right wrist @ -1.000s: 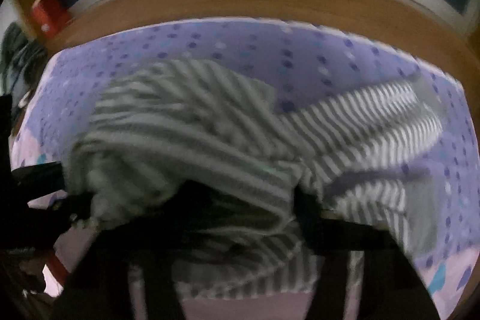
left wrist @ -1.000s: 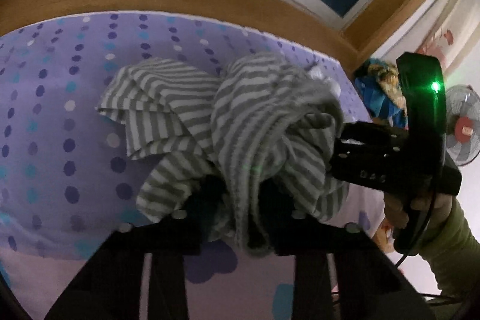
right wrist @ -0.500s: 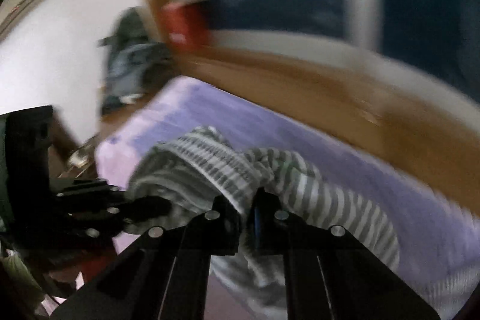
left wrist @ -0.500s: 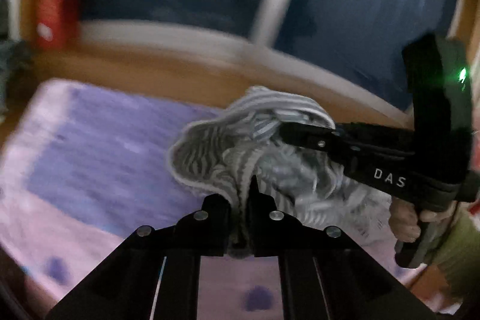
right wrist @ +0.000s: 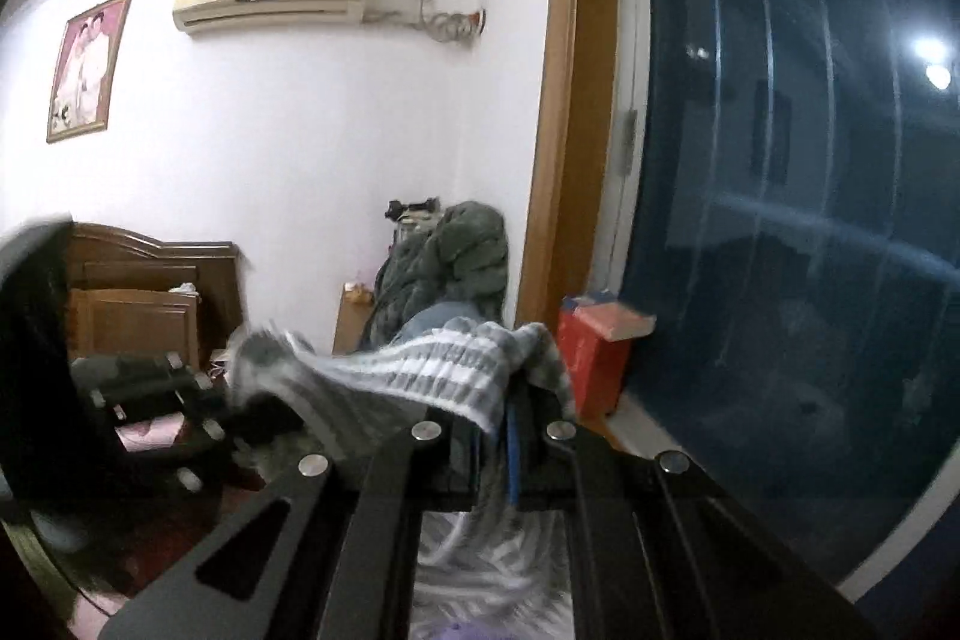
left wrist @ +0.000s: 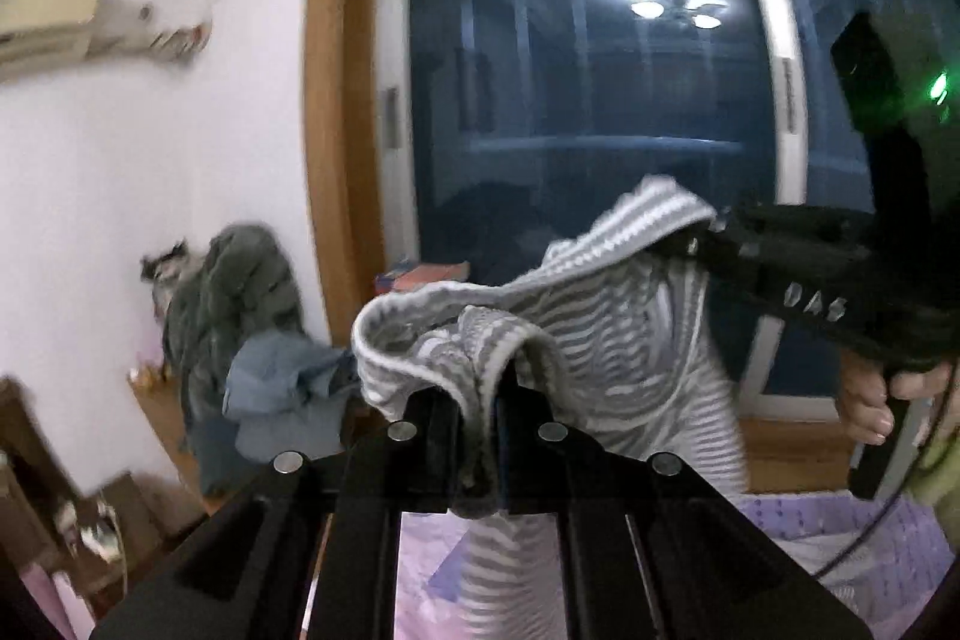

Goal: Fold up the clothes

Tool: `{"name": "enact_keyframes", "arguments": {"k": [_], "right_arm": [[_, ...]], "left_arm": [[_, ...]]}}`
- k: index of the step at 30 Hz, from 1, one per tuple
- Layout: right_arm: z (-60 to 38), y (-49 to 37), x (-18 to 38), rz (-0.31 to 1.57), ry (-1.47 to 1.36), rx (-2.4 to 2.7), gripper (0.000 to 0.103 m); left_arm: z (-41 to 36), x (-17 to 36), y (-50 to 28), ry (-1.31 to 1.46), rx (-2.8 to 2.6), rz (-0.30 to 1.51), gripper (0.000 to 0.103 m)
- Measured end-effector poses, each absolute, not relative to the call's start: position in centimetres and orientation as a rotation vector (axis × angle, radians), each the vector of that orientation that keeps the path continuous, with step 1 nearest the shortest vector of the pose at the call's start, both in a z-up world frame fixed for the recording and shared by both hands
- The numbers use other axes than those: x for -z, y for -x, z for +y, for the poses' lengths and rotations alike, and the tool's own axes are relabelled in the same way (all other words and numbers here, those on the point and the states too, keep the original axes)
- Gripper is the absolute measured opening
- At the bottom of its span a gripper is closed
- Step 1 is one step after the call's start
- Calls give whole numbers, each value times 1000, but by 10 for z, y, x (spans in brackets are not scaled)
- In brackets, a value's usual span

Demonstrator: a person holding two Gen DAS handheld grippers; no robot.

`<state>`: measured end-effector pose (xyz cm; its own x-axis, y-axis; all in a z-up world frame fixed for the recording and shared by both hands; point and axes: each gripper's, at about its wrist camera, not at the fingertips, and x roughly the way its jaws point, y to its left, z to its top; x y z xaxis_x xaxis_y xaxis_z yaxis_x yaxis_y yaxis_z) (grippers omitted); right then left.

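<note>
A: What do we have hold of?

B: A grey-and-white striped garment (left wrist: 606, 334), a knit with a thick ribbed edge. Our left gripper (left wrist: 485, 400) is pinched tight on a bunched fold of that edge, the cloth squeezed between its two fingers. Our right gripper (right wrist: 501, 418) is clamped on another part of the same edge, with a blue strip showing between its fingers.

A: And where does the garment sit?

B: It hangs in the air between the two grippers. In the left wrist view the edge runs from our fingers up toward two o'clock, where the right gripper (left wrist: 699, 235) bites it. In the right wrist view the ribbed band stretches from our fingers out toward nine o'clock, to the left gripper (right wrist: 258, 418).

A: How does the cloth look?

B: Crumpled and twisted. The ribbed band folds over itself at the left gripper, the stripes below it run slanted, and the body drops in loose folds toward six o'clock, above the purple spotted bed sheet (left wrist: 798, 526). Its lower end is out of view.

A: Anything else in view?

B: A hand (left wrist: 864, 400) at three o'clock grips the right gripper's handle. The dark window (left wrist: 600, 100) fills twelve o'clock, and a pile of green and blue clothes (left wrist: 240, 328) lies at nine o'clock.
</note>
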<state>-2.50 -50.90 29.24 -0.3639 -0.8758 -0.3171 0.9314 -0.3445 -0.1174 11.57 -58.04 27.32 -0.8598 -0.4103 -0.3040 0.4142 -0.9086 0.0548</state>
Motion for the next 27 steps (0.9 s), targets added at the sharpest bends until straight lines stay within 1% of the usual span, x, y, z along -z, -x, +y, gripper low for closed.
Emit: {"name": "enact_keyframes", "arguments": {"k": [2,4,8,10,14,16,19,20,22,23,25,26,27], "right_arm": [[-483,33,-272,374,-279,1961,5],[-448,44,-238,431,-357,2002,5],[-342,80,-157,490,-631,2123,5],[-278,99,-125,475,-779,2214,5],[-141,121,-95,320,-1013,2417,5],[-80,123,-83,290,-1091,2510,5],[-11,120,-61,272,-1210,2606,5],[6,121,-50,272,-1253,2625,5],[45,126,-19,242,-1371,2638,5],[55,129,-6,214,-1419,2628,6],[74,137,26,93,-1553,2560,17],[80,142,40,43,-1614,2531,28],[84,142,48,1,-1657,2508,37]], "left_arm": [[-554,-258,-111,-507,2758,11,9],[-523,-231,-101,-620,2855,34,9],[-430,-165,-65,-916,3105,103,9],[-374,-135,-45,-1088,3239,133,9],[-256,-85,-4,-1496,3412,151,9],[-192,-60,11,-1690,3454,52,9],[-121,-29,20,-1869,3471,-122,9],[-99,-19,22,-1924,3460,-177,10],[-75,-2,29,-2005,3412,-226,11],[-66,5,30,-2050,3375,-246,13],[-54,17,24,-2135,3300,-271,15],[-57,20,23,-2172,3273,-262,16],[-65,20,21,-2197,3256,-238,16]]}}
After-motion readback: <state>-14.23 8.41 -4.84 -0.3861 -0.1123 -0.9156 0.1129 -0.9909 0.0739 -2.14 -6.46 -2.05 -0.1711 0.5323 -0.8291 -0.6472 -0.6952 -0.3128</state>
